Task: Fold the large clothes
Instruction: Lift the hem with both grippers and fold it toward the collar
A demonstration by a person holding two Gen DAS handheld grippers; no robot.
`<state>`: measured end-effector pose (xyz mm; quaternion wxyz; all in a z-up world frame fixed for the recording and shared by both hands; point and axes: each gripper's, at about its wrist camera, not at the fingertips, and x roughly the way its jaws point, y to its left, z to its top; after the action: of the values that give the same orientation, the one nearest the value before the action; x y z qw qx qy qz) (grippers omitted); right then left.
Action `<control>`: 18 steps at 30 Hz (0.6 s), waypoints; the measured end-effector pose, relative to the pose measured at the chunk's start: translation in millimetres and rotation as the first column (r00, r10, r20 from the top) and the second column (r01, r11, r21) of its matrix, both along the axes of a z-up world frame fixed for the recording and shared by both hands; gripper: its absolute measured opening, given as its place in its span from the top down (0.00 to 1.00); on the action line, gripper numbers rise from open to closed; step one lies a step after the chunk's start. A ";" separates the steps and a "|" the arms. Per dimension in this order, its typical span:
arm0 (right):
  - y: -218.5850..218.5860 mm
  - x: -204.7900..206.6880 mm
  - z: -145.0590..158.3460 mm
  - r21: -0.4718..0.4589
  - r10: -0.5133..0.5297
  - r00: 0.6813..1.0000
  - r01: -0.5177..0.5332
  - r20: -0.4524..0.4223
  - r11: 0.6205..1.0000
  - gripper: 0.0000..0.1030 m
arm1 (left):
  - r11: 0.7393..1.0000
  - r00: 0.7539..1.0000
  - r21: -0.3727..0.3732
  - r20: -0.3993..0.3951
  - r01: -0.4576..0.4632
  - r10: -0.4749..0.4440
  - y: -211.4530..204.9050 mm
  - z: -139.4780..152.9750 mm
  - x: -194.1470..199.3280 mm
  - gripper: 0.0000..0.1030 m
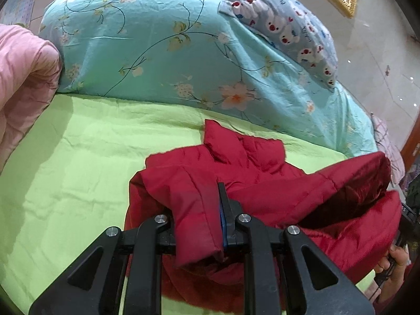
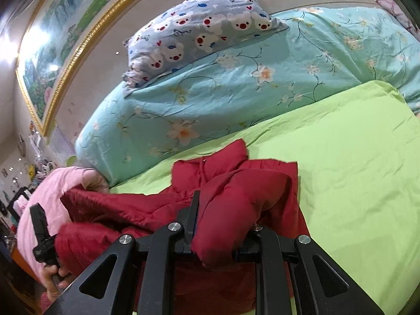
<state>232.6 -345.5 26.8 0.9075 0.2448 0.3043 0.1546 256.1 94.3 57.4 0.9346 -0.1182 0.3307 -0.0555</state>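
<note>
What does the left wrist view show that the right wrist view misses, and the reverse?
Only the left wrist view: the right hand at the right edge.

Only the right wrist view: the long stretch of the gold-framed painting and the left hand.

Both: the red jacket pinched in each gripper's fingers, the green sheet, floral duvet, bear-print pillow and pink quilt.

1 red jacket point(image 1: 262, 173), 2 claws: left claw point(image 1: 199, 218) & right claw point(image 2: 225, 220), 1 teal floral quilt point(image 1: 157, 52), 1 bear-print pillow point(image 1: 283, 26), 1 pink blanket point(image 1: 23, 73), 1 framed pic point(image 2: 65, 39).
</note>
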 end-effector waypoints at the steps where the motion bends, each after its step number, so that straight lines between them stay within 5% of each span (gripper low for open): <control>1: 0.6 7.9 -2.0 -0.006 -0.008 1.000 0.008 -0.004 1.000 0.84 | 1.000 1.000 0.005 -0.001 -0.005 0.005 -1.2 -0.6 6.5 0.84; 18: -6.1 147.7 -63.0 -0.047 -0.106 0.988 0.101 -0.117 0.994 0.84 | 0.996 0.991 0.044 -0.105 -0.081 0.086 -4.0 -41.6 139.7 0.84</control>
<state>380.2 -351.6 -36.1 0.8994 0.2504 0.3478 0.0861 395.8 90.2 15.8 0.9193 -0.1164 0.3760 -0.0034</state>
